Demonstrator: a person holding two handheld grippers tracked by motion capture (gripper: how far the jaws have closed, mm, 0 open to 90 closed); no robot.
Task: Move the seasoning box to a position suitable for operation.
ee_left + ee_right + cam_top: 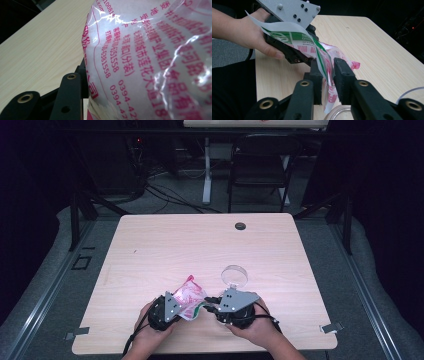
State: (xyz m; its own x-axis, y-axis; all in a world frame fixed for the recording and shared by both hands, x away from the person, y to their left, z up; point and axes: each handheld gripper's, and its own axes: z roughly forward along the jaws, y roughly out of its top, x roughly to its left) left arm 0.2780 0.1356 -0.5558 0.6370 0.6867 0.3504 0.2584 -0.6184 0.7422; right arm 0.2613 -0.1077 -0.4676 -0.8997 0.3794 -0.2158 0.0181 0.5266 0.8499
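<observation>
A crinkly clear bag [189, 295] with pink print and a green-striped top edge [297, 37] is lifted just over the table's front. My left gripper [186, 307] is shut on it from the left. In the left gripper view the bag [150, 62] hides all but one black finger [71, 92]. My right gripper [327, 72] [207, 304] reaches in from the right, its jaws straddling the bag's edge with a narrow gap still showing between them.
A clear round dish [235, 276] lies on the wooden table [165, 245] just beyond the right gripper; its rim [337, 112] shows under that gripper's jaws. A black grommet [240, 226] sits near the far edge. A chair [260, 165] stands beyond the table.
</observation>
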